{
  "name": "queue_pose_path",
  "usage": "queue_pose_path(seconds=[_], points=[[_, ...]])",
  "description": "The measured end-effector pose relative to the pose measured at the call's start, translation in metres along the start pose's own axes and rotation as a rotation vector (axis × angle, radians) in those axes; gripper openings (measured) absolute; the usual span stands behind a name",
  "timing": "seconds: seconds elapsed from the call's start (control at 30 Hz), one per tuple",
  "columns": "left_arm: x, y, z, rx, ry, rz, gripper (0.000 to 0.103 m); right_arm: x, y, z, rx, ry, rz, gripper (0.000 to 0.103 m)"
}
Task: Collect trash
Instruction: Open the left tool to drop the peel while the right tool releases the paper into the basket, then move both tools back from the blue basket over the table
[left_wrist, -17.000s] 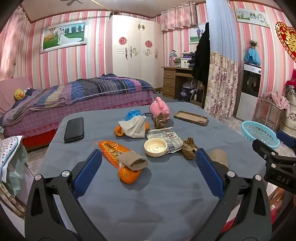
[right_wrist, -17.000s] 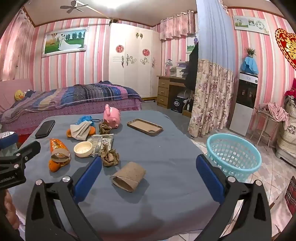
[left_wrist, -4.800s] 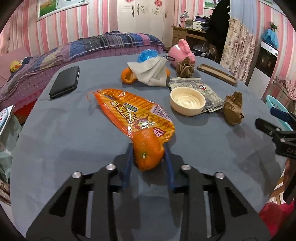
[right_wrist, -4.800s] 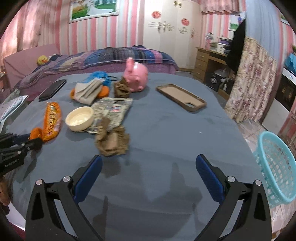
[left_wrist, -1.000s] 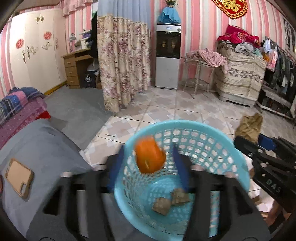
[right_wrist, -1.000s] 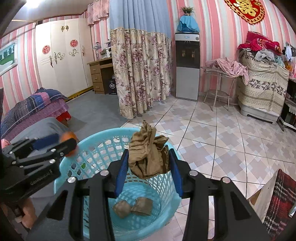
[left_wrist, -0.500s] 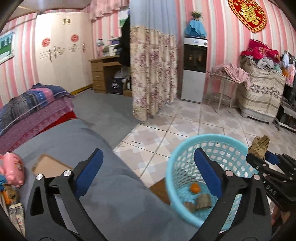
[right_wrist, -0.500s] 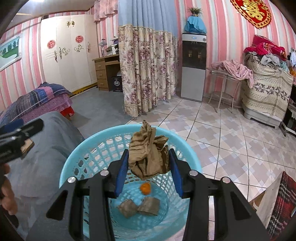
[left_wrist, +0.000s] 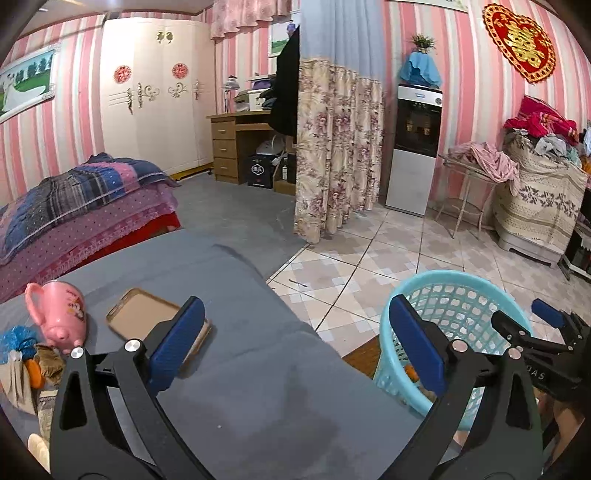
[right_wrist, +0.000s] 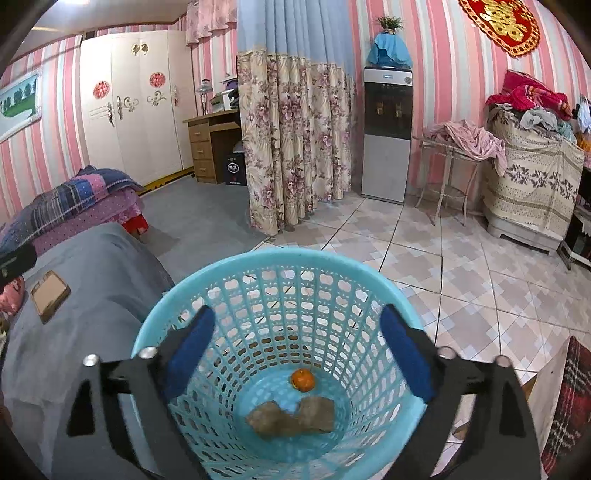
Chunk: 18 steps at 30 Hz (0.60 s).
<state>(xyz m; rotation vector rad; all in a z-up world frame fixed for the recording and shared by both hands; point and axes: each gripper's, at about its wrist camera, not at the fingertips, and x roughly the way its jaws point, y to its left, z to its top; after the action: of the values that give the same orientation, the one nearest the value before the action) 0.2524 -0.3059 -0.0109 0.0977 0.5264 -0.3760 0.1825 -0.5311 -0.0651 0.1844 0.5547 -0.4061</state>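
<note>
A light blue plastic basket (right_wrist: 295, 258) stands on the tiled floor beside the grey-clothed table (left_wrist: 258, 369). On its bottom lie an orange (right_wrist: 303, 379) and crumpled brown paper wads (right_wrist: 291, 417). My right gripper (right_wrist: 297, 354) hangs over the basket; its jaws are opening and nothing is between them. My left gripper (left_wrist: 295, 347) is open and empty above the table's right end, with the basket (left_wrist: 461, 288) to its right. Tissue, orange peel and a blue scrap (left_wrist: 22, 354) lie at the far left of the table.
A pink piggy bank (left_wrist: 59, 314) and a brown phone case (left_wrist: 147, 317) sit on the table ahead of the left gripper. Beyond are a bed (left_wrist: 74, 206), a floral curtain (left_wrist: 336, 155), a water dispenser (left_wrist: 417, 147) and open tiled floor.
The brown paper wad has left the right gripper's jaws, which now stand wide over the basket. The left gripper has swung left, away from the basket and over the table.
</note>
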Motion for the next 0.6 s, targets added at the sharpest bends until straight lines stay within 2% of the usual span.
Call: queue_pose_path(seconds=[0.23,0.6], points=[[-0.01,0.01,-0.009,0.004,0.002,0.033,0.097,-0.005,0.021,0.001,-0.06,-0.001,0.007,0.098],[-0.04,0.046,-0.022,-0.054,-0.001,0.118,0.097,-0.018,0.056,-0.002,-0.135,-0.01,0.071,0.098]])
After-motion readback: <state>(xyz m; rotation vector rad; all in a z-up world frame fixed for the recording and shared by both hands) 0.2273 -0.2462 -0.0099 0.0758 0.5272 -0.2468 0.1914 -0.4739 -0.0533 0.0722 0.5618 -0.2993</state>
